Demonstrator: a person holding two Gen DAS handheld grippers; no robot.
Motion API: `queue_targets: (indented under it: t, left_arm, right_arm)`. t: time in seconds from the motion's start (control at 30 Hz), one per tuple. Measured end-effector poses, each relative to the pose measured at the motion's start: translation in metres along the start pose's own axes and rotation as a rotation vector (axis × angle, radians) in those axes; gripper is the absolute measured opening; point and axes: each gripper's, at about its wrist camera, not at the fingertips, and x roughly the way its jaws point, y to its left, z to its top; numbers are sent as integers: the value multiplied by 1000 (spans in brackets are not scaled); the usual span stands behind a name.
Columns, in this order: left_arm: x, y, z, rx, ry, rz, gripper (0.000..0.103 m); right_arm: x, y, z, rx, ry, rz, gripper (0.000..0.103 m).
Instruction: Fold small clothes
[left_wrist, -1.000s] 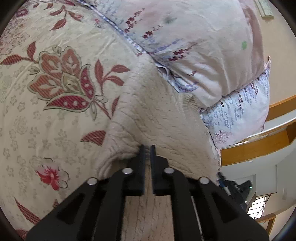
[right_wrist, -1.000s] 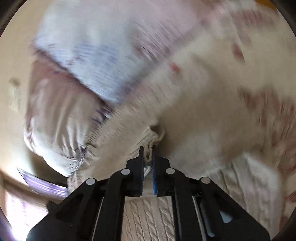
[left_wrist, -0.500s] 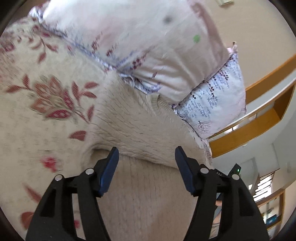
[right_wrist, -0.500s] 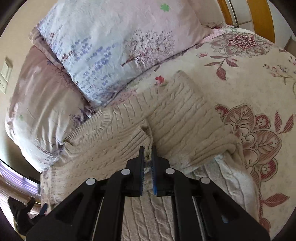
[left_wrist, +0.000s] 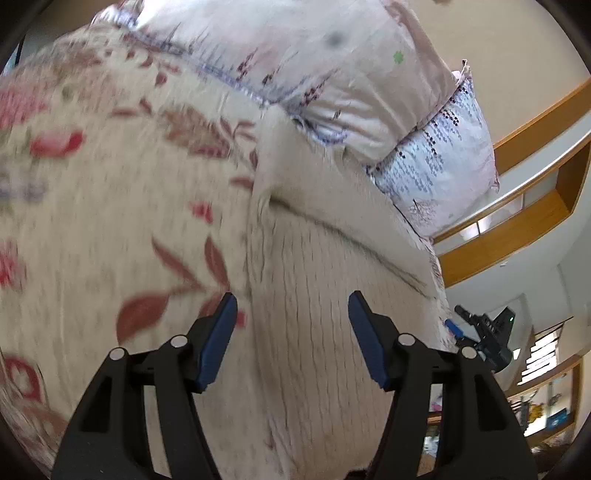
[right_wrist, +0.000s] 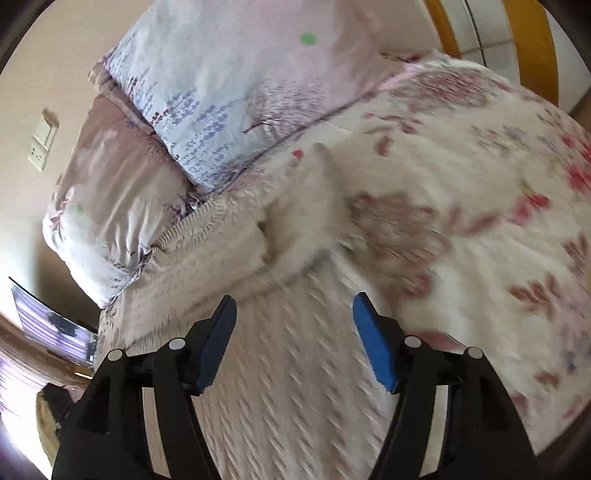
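Two pillows (right_wrist: 221, 85), wall socket (right_wrist: 43, 142) right view only, sweater (left_wrist: 332, 295)

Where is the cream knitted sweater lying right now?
In both wrist views the cream knitted sweater lies on the floral bedspread, its far edge against the stacked pillows at the head of the bed.
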Motion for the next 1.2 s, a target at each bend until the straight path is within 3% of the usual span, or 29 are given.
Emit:
queue_targets:
  t: [0.23, 0.3, 0.5, 0.73, 0.9, 0.97, 1.0, 1.07, 1.2]
  left_arm:
    - [0, 5, -28, -28, 47, -62, 45]
    - [-1, 2, -36, -15, 55, -72, 42]
    - [2, -7, -60, 0, 106, -151, 31]
    - [0, -16, -82, 50, 163, -211, 28]
    - [0, -24, -97, 93, 206, -214, 27]
    - [1, -25, -100, 98, 213, -219, 19]
    - [1, -26, -101, 99, 215, -217, 11]
    - [2, -28, -100, 107, 209, -197, 7]
    - [-1, -36, -89, 129, 166, -141, 6]
  right_arm:
    - [-12, -41, -24, 35, 116, 40, 48]
    - [-12, -46, -34, 46, 165, 105, 42]
    - [-12, -43, -64, 49, 268, 291, 40]
    - [-25, -32, -90, -45, 313, 326, 36]
    - [-24, -21, -100, -70, 409, 335, 32]
    - [-22, -16, -102, -100, 427, 312, 24]
    - [-22, -11, -102, -123, 422, 296, 10]
    - [-27, -4, -101, -159, 374, 304, 8]
    - [-56, 20, -88, -284, 160, 303, 8]
